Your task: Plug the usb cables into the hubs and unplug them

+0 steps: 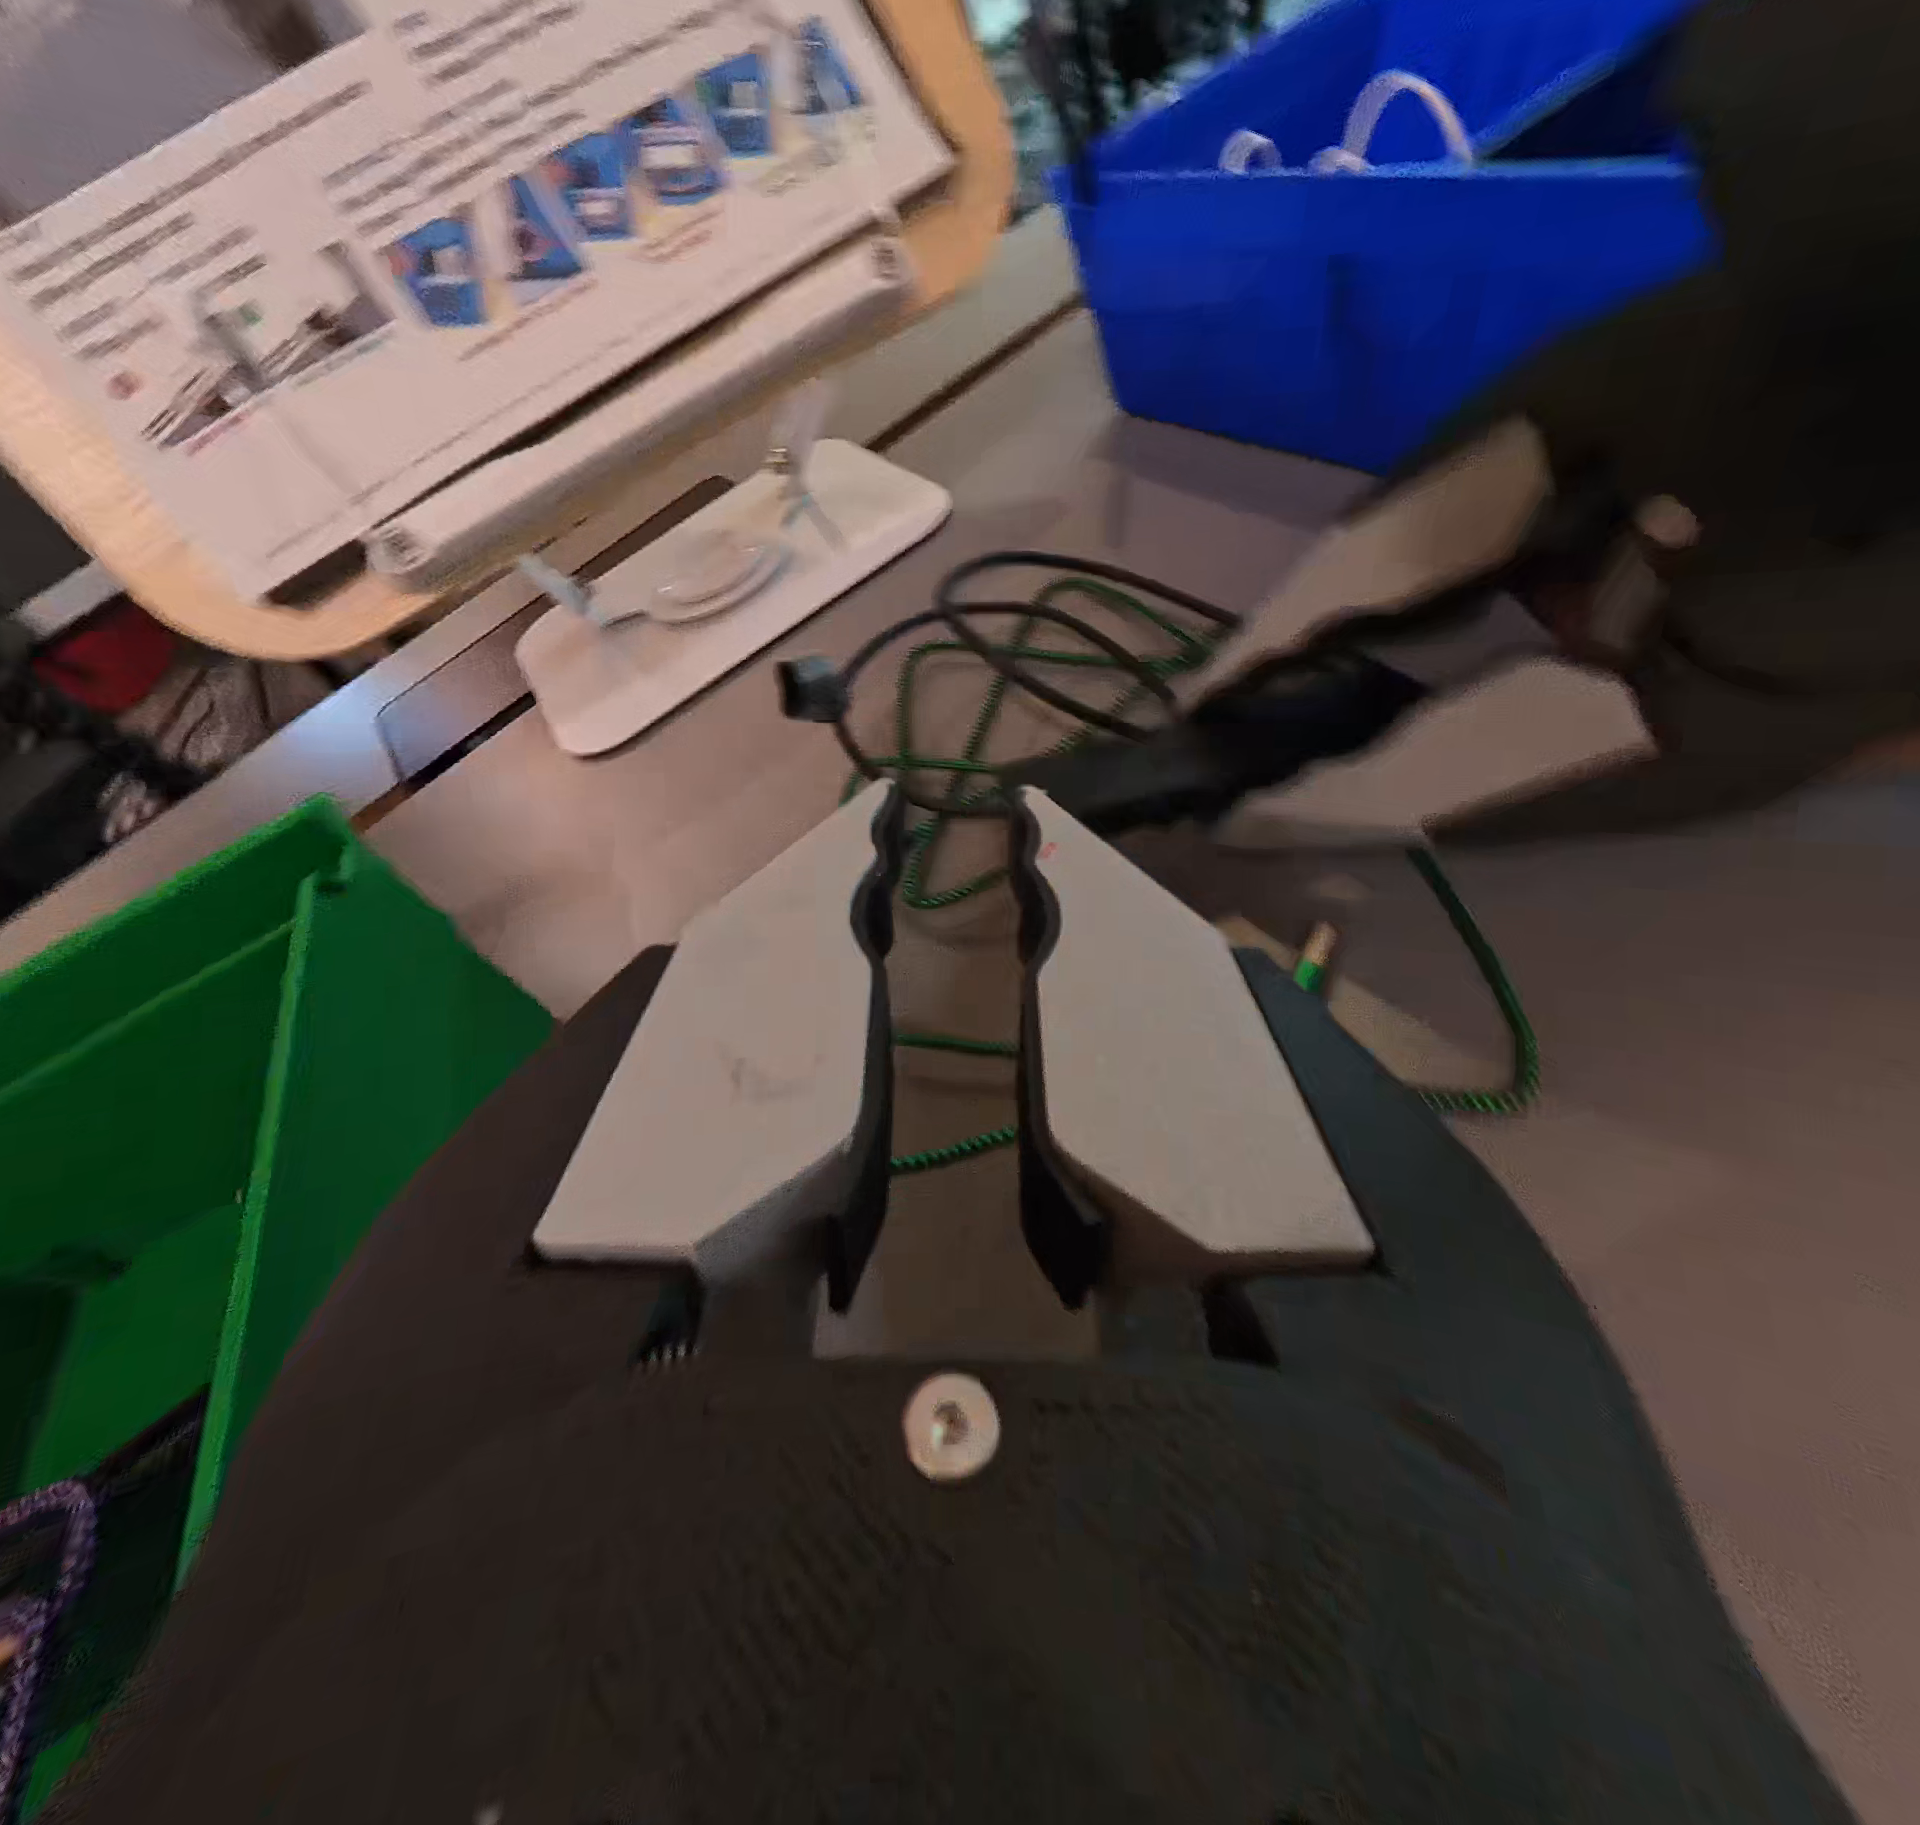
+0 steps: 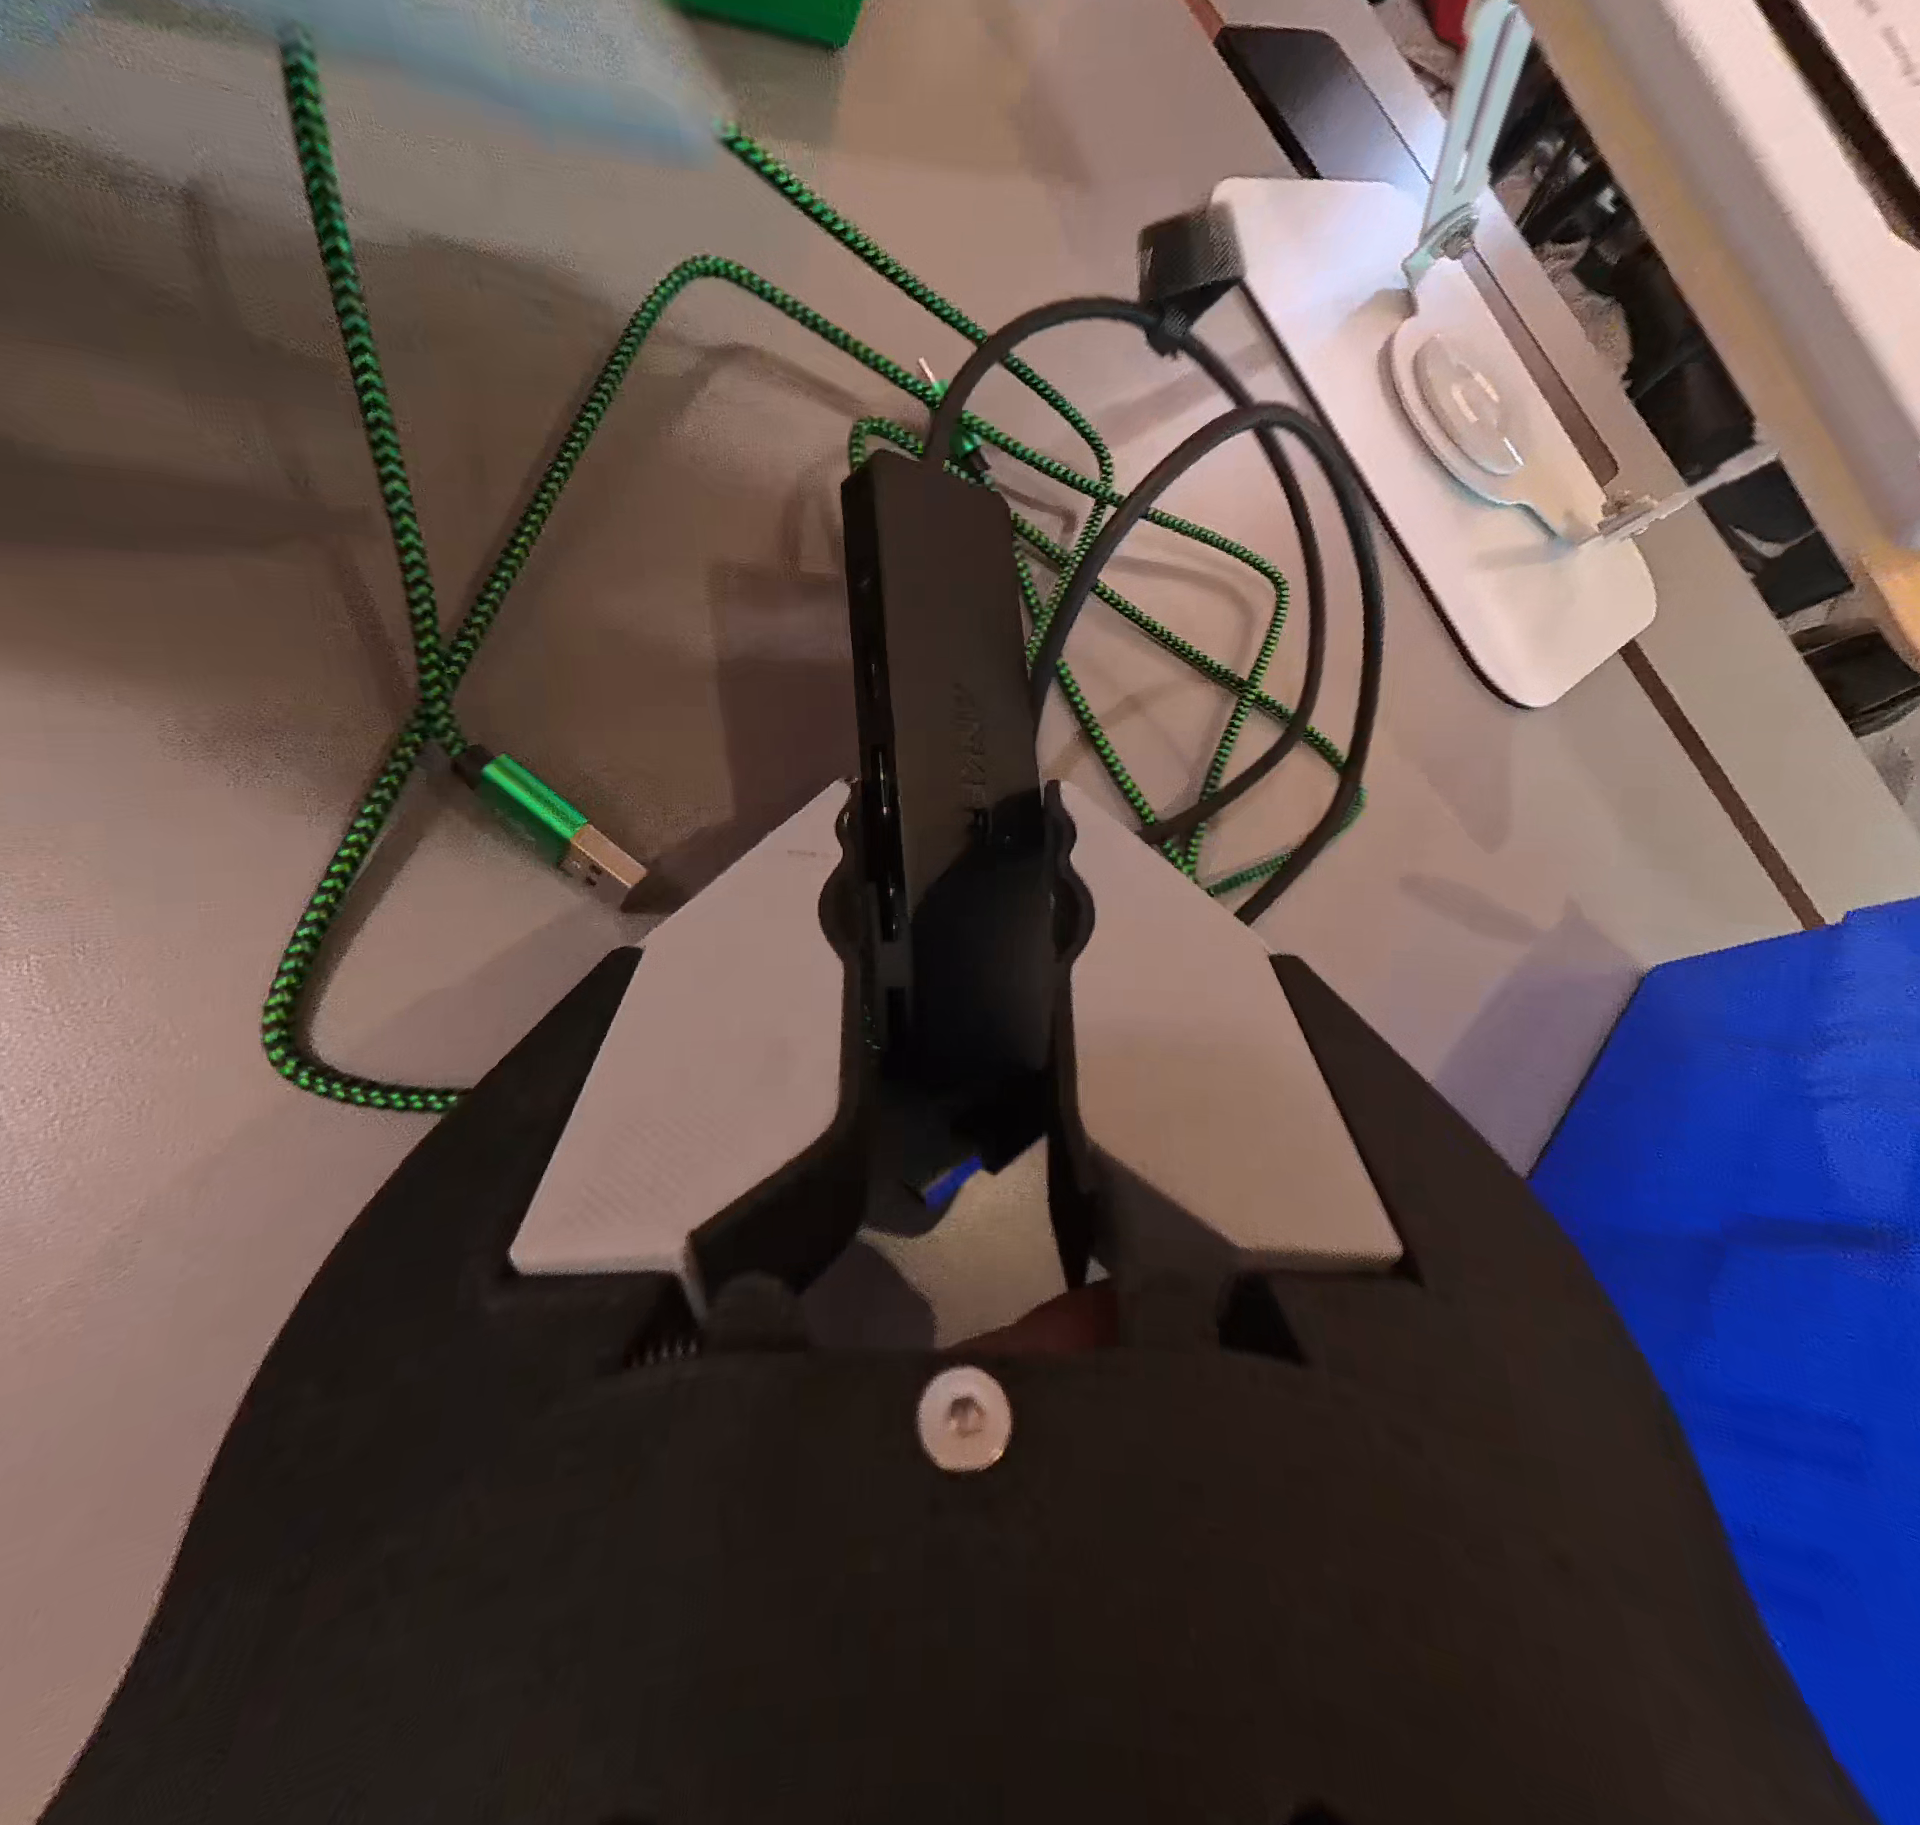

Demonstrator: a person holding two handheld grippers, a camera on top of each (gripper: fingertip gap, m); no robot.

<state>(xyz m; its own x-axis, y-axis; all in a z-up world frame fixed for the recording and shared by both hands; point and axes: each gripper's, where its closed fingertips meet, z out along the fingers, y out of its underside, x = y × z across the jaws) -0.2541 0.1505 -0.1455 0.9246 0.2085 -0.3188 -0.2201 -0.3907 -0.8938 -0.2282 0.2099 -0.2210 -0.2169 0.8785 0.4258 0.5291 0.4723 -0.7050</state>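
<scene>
My right gripper [image 2: 951, 809] is shut on a black USB hub [image 2: 935, 632], which points forward above the table; both pads press its sides. The hub's thin black cable [image 2: 1340, 570] loops to the right. A green braided USB cable [image 2: 416, 632] lies coiled on the table, and its green plug [image 2: 540, 819] lies free to the left of the hub. My left gripper [image 1: 956, 799] is open with nothing between its pads; the green cable [image 1: 1527, 1048] lies on the table below it. The left wrist view also shows the right gripper [image 1: 1299, 736] with the hub [image 1: 1247, 736].
A green bin [image 1: 208, 1048] stands at the left and a blue bin [image 1: 1351, 269] at the back right. A white stand base [image 1: 727, 591] carries a printed board [image 1: 416, 217] at the table's far edge. Tip to tip, the grippers are about 10 cm apart.
</scene>
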